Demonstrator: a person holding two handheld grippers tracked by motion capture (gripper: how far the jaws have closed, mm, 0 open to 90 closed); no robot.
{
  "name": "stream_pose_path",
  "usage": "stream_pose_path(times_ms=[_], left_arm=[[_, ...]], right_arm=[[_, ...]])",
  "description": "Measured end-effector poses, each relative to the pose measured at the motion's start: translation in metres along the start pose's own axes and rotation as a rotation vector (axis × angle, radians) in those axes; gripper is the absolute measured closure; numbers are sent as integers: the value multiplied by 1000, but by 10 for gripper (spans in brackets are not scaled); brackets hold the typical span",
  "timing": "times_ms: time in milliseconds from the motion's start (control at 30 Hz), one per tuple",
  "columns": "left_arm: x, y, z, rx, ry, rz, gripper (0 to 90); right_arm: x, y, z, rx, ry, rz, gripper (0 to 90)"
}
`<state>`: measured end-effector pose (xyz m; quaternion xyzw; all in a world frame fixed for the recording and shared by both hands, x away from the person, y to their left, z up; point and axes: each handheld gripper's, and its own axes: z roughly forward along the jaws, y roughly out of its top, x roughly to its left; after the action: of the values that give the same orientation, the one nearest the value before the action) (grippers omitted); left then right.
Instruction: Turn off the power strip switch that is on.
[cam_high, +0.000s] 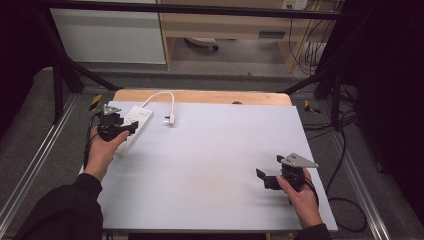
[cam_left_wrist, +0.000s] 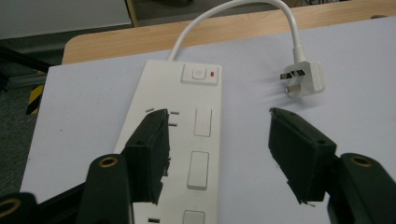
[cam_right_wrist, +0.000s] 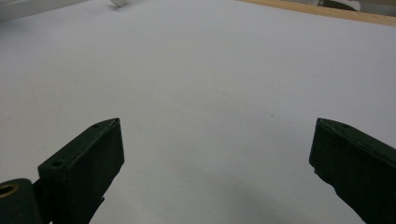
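Left gripper, jaws apart, straddles power strip at table's far-left corner, likely to grab it; right gripper idles jaws apart near the right edge.

right tool | jaws wide apart | over bare white mat | possibly hovering

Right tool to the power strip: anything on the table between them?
Nothing. In the high view the stretch of white table cover from the right tool to the power strip is bare; the plug lies farther back, off that line.
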<state>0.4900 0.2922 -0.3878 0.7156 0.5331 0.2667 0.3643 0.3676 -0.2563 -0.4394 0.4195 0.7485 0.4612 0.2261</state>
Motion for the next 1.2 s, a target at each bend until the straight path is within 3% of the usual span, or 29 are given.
stream_pose_path(times_ms=[133, 467, 767, 900, 1200], left_arm=[[-2, -1, 1, 22, -10, 14, 511], [-5, -3, 3, 45, -48, 44, 660], [-4, -8, 3, 38, -74, 27, 815], [-3, -9, 3, 41, -75, 3, 846], [-2, -12, 2, 29, -79, -8, 896]], right_arm=[[0, 0, 0, -1, -1, 0, 36], [0, 0, 0, 1, -1, -2, 36], [0, 0, 0, -1, 2, -3, 36], [0, 0, 0, -1, 2, -3, 36], [0, 0, 0, -1, 2, -5, 37]])
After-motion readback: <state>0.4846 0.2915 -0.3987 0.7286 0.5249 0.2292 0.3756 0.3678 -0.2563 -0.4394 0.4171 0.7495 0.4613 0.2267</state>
